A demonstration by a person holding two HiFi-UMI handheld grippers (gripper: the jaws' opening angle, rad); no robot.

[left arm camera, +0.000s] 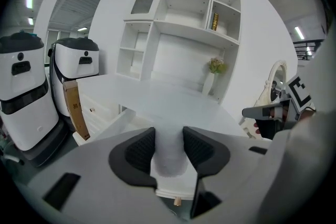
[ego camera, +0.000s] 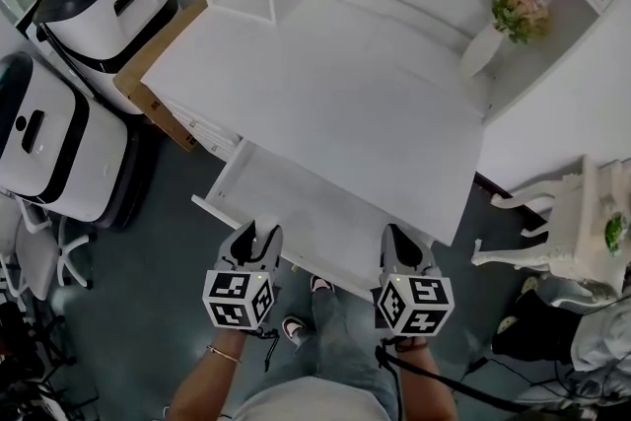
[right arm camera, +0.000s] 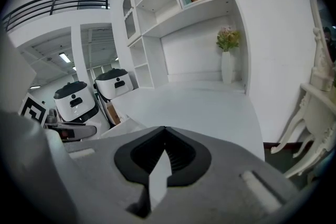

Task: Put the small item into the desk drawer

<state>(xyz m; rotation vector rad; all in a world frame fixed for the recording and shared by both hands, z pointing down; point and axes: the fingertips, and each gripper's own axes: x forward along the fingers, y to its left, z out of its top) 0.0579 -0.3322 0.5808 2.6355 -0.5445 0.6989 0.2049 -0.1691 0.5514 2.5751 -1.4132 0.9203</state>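
Holding a small white item clamped between the pads of my left gripper, I judge this to be the carry-in step. The drawer stands pulled out under the near-left edge of the desk, and both tools hang just above its near front. My right gripper has its jaws together on nothing I can name; a white sliver shows behind the pads. Next, I think, the left tool must go forward over the bare drawer floor, dip, and spread its jaws. Only the left gripper view shows the item, with the drawer's small knob below it. The head view does not show the item, but it alone shows how far the drawer is open.
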